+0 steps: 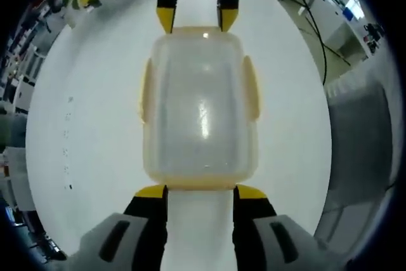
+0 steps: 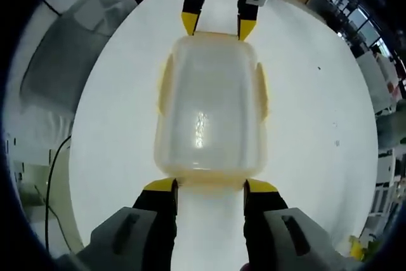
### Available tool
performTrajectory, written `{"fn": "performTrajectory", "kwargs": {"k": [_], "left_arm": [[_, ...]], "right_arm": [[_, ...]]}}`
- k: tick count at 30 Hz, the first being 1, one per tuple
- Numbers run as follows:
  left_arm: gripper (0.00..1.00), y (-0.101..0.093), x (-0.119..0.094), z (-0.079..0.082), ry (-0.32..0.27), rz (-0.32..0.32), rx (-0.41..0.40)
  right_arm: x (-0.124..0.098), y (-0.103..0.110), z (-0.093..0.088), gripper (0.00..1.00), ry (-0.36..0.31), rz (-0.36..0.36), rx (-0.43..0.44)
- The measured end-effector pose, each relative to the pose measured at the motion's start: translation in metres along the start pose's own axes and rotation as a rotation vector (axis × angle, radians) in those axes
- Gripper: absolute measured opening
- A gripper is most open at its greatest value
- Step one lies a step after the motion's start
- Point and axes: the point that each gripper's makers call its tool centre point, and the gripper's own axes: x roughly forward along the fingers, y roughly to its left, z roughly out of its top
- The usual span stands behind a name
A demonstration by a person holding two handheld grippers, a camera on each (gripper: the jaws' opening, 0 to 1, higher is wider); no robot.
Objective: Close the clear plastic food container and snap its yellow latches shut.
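On tabletop (image 1: 76, 157): clear container (image 1: 200, 109) is lying lidded, yellow latches (image 1: 251, 87) flanking.
Left claw (image 1: 200, 190): spread, tips touching near end.
Right claw (image 2: 210, 185): spread, touching opposite end.

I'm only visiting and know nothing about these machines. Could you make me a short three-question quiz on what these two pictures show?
1. True or false: the lid lies on the clear plastic food container.
2. Where do the left gripper and the right gripper stand relative to the container?
A. both at one end
B. at opposite ends
C. both above it
3. Fill in: the container rests on a ____ round table.

Key
1. True.
2. B; each gripper's yellow jaw tips sit at one end, jaws apart.
3. White.
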Motion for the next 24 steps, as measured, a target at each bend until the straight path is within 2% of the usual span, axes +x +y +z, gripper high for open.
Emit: {"fn": "performTrajectory", "kwargs": {"k": [15,24], "left_arm": [[0.35,-0.001,0.000,-0.003,0.011,0.006,0.022],[0.35,0.000,0.002,-0.007,0.025,0.012,0.050]], "right_arm": [[0.000,0.009,0.005,0.38,-0.033,0.025,0.053],[0.008,0.015,0.006,0.38,-0.019,0.031,0.074]]}}
